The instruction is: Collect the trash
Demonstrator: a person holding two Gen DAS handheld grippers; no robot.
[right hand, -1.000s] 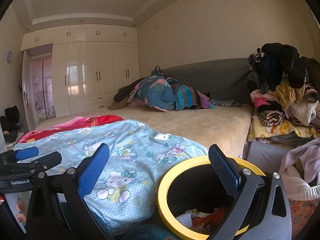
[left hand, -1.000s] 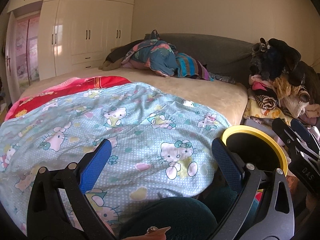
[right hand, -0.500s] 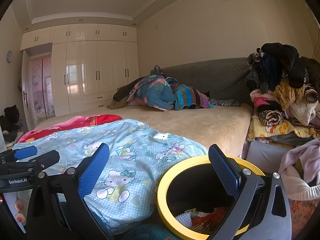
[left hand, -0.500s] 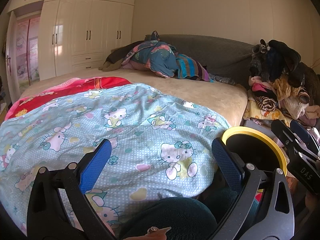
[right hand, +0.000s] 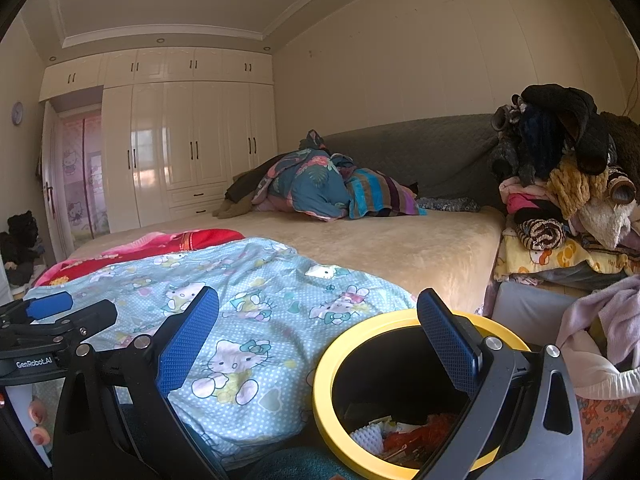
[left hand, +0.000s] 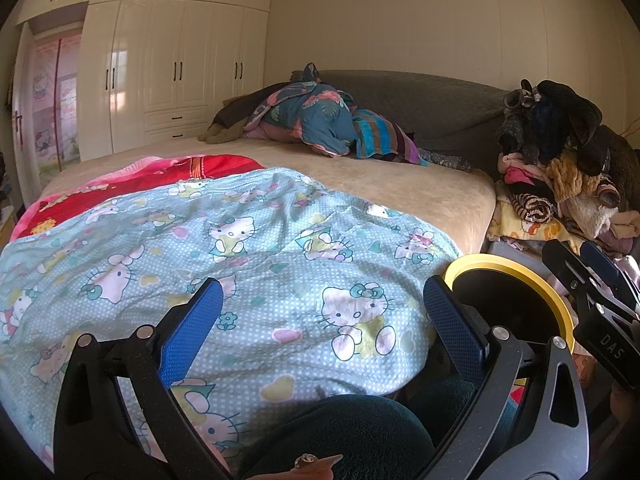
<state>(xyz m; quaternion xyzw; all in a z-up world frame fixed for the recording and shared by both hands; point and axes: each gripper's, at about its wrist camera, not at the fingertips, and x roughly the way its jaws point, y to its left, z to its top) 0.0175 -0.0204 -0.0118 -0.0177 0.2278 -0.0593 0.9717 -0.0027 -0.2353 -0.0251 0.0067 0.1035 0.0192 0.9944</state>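
the left tongs (left hand: 322, 322) are wide open and hold nothing; the two blue pads (left hand: 191, 330) stand far apart, above the light blue cat-print blanket (left hand: 248, 264) that covers the near part of the bed (left hand: 420, 184). the right tongs (right hand: 318, 334) are also wide open and empty, with one blue pad (right hand: 448, 344) in front of the trash bin (right hand: 332, 412) and the other over the blanket.

the trash bin is black with a yellow rim and stands just beside the near corner of the bed, on the side of the clothes pile (right hand: 560, 184). inside the bin, at the bottom, some trash (right hand: 404, 432) is visible: white and red pieces, too small to tell what they are. in the left wrist view the bin (left hand: 516, 280) shows past the right pad, and the right tongs (left hand: 592, 300) come in from the edge next to it. in the right wrist view the left tongs (right hand: 52, 316) are at the far side of the blanket from the bin.

behind the cat-print blanket on the bed lies a red blanket (left hand: 132, 188). at the head of the bed, against the grey headboard (left hand: 436, 104), there is a heap of colourful bedding (left hand: 320, 124). a white wardrobe (left hand: 168, 68) stands beyond the bed. a dark green sleeve or knee of the person (left hand: 340, 436) shows under the left tongs, near the blanket edge.
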